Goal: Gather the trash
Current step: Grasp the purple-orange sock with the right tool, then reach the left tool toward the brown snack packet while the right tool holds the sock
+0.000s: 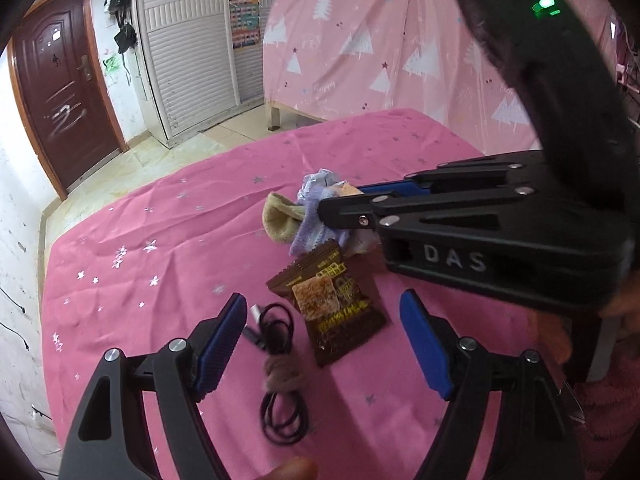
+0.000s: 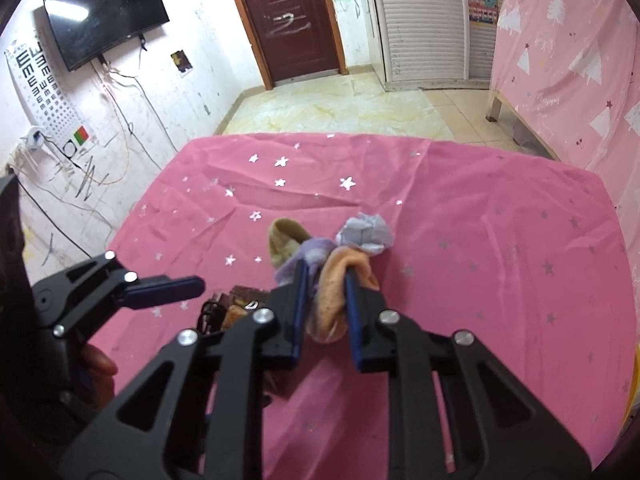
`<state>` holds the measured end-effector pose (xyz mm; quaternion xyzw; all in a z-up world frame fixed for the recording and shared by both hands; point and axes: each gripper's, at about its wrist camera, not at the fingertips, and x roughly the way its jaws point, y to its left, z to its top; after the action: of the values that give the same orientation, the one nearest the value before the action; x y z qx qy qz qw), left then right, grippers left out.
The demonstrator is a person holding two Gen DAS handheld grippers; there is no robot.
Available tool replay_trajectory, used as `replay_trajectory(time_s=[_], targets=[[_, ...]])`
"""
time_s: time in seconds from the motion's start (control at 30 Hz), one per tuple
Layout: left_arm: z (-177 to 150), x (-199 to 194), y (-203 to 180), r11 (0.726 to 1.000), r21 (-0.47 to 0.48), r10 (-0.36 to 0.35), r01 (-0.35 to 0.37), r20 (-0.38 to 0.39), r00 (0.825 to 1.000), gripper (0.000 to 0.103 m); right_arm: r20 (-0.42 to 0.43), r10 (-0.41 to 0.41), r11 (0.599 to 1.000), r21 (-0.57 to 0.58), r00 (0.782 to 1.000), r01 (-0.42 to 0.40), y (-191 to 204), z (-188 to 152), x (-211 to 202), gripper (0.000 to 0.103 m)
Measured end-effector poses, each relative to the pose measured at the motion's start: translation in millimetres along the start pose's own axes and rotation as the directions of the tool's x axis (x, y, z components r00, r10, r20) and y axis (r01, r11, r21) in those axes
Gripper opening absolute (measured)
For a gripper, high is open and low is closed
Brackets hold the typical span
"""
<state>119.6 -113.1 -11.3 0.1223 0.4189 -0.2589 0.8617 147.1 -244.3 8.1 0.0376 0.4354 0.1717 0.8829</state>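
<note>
Half-hidden snack packet [image 2: 244, 294], cable [image 1: 280, 360] cut off

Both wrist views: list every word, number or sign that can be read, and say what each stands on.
"DAS": on the body of the right hand-held gripper.
Rows of "E" shapes: eye chart on the wall.
Snack wrapper: yellow print, too blurred to read.
Wall poster: too small to read.
Door: white scrawl, illegible.
</note>
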Motion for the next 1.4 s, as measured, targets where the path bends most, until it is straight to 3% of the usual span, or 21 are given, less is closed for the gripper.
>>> replay_trajectory(time_s=[0.17,0.4,0.73,0.97,1.1,1.23,1.27,1.37,1.4], targets=[[9,15,-9,1.0,0.009,0.013,-0.012,-0.039,0.999,0.07,0.016,0.002,1.0,0.029,1.0,-0.003,-14,-2,-4,0.017],[12,24,-11,1.0,-0.019,-0.011,0.01,-0.073,0.997,0.032,0.032,0.008,0.998,0.056,0.999,-0.01,-28,-3,-10,0.017],[21,13,-10,0.999,-0.045,0.015,-0.018,-0.054,0.998,0.031,0.06,0.004,0.998,0.06,0.998,-0.007,-42,-9,-28,0.016],[32,-15,1,0.993,-0.114,0.021,-0.021,0.0,1.0,0.031,0.098,-0.006,0.998,0.07,0.995,-0.001,-49,-13,-50,0.016],[38,-29,-4,0.994,-0.104,0.042,-0.039,0.029,0.999,0.031,0.117,-0.016,0.997,0.077,0.993,0.007,-55,-17,-63,0.017],[44,-27,-10,0.993,-0.082,0.079,-0.079,0.0,0.997,0.031,0.131,-0.022,0.996,0.091,0.991,0.01,-63,-21,-72,0.017],[46,-23,-9,0.991,-0.092,0.093,-0.094,-0.018,0.995,0.033,0.134,-0.025,0.996,0.092,0.991,0.013,-64,-21,-73,0.017],[49,-11,2,0.985,-0.133,0.099,-0.107,-0.062,0.993,0.054,0.138,-0.026,0.995,0.095,0.99,0.013,-68,-24,-75,0.017],[49,-6,4,0.984,-0.14,0.1,-0.111,-0.08,0.992,0.054,0.138,-0.026,0.995,0.096,0.99,0.013,-67,-25,-76,0.017]])
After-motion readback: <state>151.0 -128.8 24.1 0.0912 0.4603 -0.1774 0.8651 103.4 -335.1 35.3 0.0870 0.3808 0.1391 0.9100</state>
